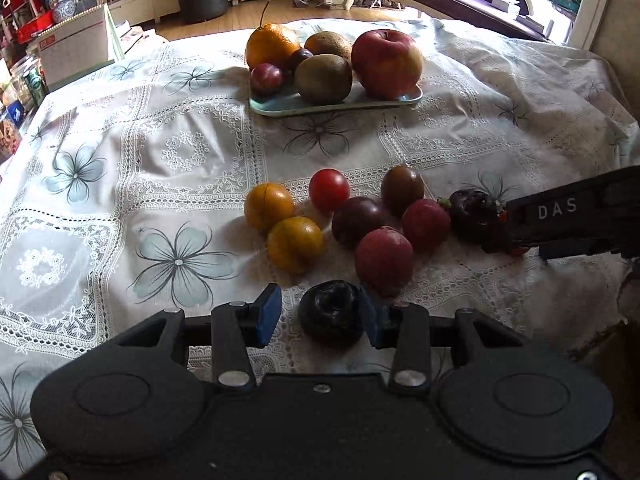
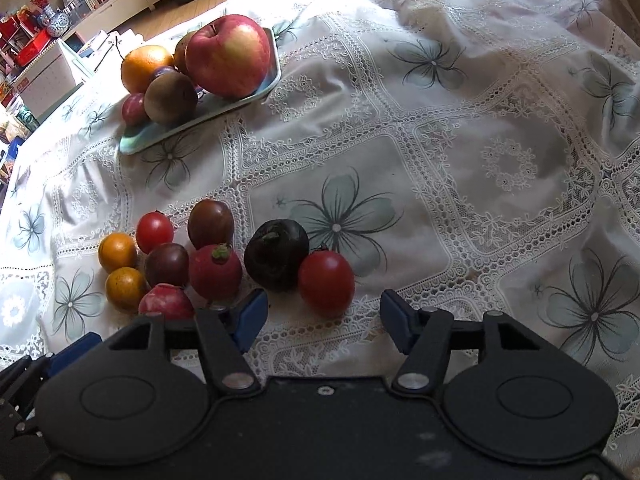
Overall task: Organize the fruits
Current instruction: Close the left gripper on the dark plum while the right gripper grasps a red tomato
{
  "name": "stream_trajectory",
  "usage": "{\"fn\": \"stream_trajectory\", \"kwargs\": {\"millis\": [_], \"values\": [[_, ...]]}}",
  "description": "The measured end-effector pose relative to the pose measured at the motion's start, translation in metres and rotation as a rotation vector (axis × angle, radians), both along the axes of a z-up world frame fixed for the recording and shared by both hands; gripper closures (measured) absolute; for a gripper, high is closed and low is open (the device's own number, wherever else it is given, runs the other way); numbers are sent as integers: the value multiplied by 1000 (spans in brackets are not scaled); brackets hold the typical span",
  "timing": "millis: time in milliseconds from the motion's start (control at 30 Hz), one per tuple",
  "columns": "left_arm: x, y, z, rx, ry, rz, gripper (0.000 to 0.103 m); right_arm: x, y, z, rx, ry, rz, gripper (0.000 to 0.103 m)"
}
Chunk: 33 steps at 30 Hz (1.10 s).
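Left gripper (image 1: 320, 316) sitting low on the tablecloth (image 1: 160, 152), jaws spread around a dark fruit (image 1: 331, 314), its right pad touching. Right gripper (image 2: 322, 320) gaping wide, holding nothing, a red tomato (image 2: 326, 278) and another dark fruit (image 2: 276, 254) just ahead. Loose small fruit crowding beyond. Farther off, the tray (image 1: 332, 106) is carrying an apple (image 1: 386, 64). "DAS" showing on the right gripper's side.
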<state>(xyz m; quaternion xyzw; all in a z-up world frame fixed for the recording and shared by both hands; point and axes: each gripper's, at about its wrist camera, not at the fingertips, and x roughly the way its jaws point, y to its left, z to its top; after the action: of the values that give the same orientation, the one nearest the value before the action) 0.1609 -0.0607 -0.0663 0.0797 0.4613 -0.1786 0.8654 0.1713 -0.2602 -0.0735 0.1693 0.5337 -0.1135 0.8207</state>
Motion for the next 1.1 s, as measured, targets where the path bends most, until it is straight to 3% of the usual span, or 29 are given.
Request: {"fn": "stream_trajectory", "kwargs": {"millis": [167, 233, 267, 300, 567, 733, 833, 867, 900, 1100], "values": [[3, -5, -2, 37, 5, -3, 48, 7, 2, -2, -28, 14, -4, 41], [3, -6, -2, 34, 4, -12, 51, 8, 4, -2, -49, 18, -8, 51], [3, -6, -2, 34, 2, -14, 52, 7, 6, -2, -66, 16, -3, 70], [1, -6, -2, 32, 0, -16, 54, 6, 7, -2, -74, 15, 12, 72], [1, -3, -1, 0, 9, -9, 62, -5, -3, 4, 3, -47, 6, 73], [-3, 0, 1, -10, -17, 3, 82, -9, -1, 8, -3, -81, 2, 73], [-6, -6, 0, 21, -34, -16, 79, -9, 1, 9, -17, -87, 11, 73], [-8, -11, -1, 41, -42, -31, 74, -10, 2, 9, -20, -86, 12, 73], [-9, -16, -1, 64, -42, -49, 57, -9, 2, 9, -20, -86, 12, 73], [-11, -15, 0, 63, -71, -7, 56, -10, -3, 8, 9, -87, 5, 73]]}}
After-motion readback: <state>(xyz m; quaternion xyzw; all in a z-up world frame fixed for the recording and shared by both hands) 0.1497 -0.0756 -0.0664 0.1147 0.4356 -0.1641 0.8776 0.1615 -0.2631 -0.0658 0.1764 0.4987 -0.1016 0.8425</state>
